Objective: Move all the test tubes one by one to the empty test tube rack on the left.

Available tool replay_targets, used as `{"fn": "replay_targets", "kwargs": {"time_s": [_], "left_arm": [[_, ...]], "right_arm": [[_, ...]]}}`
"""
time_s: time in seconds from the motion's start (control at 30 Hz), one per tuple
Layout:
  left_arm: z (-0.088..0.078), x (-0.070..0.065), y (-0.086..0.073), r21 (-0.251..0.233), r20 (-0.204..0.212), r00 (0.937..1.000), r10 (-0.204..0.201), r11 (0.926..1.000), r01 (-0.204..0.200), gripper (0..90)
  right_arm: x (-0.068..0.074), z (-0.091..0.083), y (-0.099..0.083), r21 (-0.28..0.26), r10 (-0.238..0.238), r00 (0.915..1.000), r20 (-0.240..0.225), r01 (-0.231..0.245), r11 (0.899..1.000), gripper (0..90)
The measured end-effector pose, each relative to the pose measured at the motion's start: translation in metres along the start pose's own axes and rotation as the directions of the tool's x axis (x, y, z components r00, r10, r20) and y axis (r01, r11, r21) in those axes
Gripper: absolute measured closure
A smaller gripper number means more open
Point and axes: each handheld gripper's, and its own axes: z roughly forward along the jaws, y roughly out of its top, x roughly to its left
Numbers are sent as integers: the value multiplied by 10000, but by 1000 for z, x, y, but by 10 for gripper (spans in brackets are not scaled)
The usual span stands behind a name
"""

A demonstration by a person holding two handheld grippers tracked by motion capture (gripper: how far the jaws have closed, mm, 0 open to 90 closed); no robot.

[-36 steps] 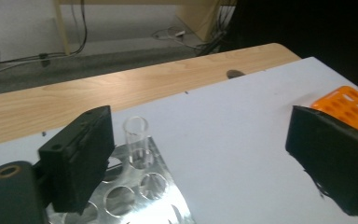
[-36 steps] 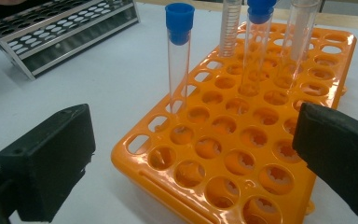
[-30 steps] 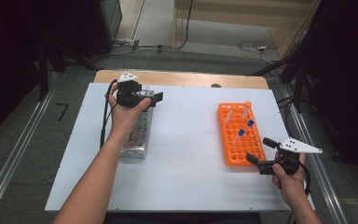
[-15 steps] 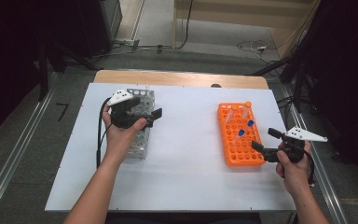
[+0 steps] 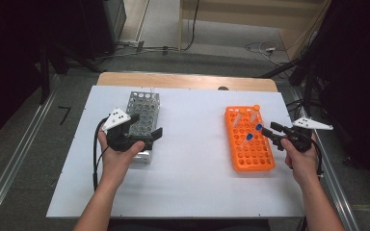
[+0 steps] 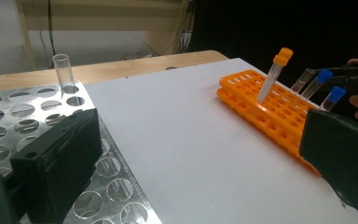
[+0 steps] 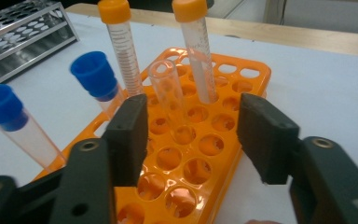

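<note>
An orange tube rack (image 5: 250,156) lies on the right of the white table. It holds two orange-capped tubes (image 7: 119,46), two blue-capped tubes (image 7: 95,77) and one uncapped clear tube (image 7: 170,91). My right gripper (image 5: 268,128) reaches in over the rack's right edge. Its jaws have just been closing and still stand apart (image 7: 193,116); the uncapped tube rises just beyond the gap, untouched by the pads. My left gripper (image 5: 147,125) hovers open over the near part of a metal rack (image 5: 144,103), with nothing between its wide jaws (image 6: 200,135). One clear tube (image 6: 63,72) stands in the metal rack.
The white table top (image 5: 192,159) lies on a wooden board (image 5: 183,81) whose far edge shows. Cables run across the floor beyond it. A metal rail (image 5: 14,163) runs along the left of the table.
My left hand has come back toward the person along the metal rack. My right hand has moved farther out and in over the orange rack, and its jaws stand narrower than before.
</note>
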Motion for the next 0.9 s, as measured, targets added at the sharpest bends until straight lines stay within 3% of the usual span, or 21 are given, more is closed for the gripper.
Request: {"fn": "replay_targets", "kwargs": {"time_s": [0.13, 0.23, 0.4, 0.73, 0.9], "left_arm": [[0, 2, -4, 16, -1, 9999, -139, 9999, 139, 0], [1, 3, -6, 39, -11, 9997, -224, 9997, 224, 0], [3, 3, -8, 131, -23, 9998, -213, 9997, 213, 0], [2, 4, -9, 171, -27, 9996, -291, 9994, 291, 0], [2, 4, -11, 257, -107, 9995, -288, 9992, 291, 6]], "right_arm": [[1, 9, -2, 322, -47, 9987, -503, 63, 9995, 561], [3, 13, -3, 498, -149, 9983, -565, 177, 9986, 572], [2, 25, -5, 654, -448, 9988, -199, 461, 9968, 625], [4, 36, -8, 674, -715, 9967, -392, 740, 9950, 678], [7, 38, -9, 542, -920, 9958, -26, 920, 9943, 708]]}}
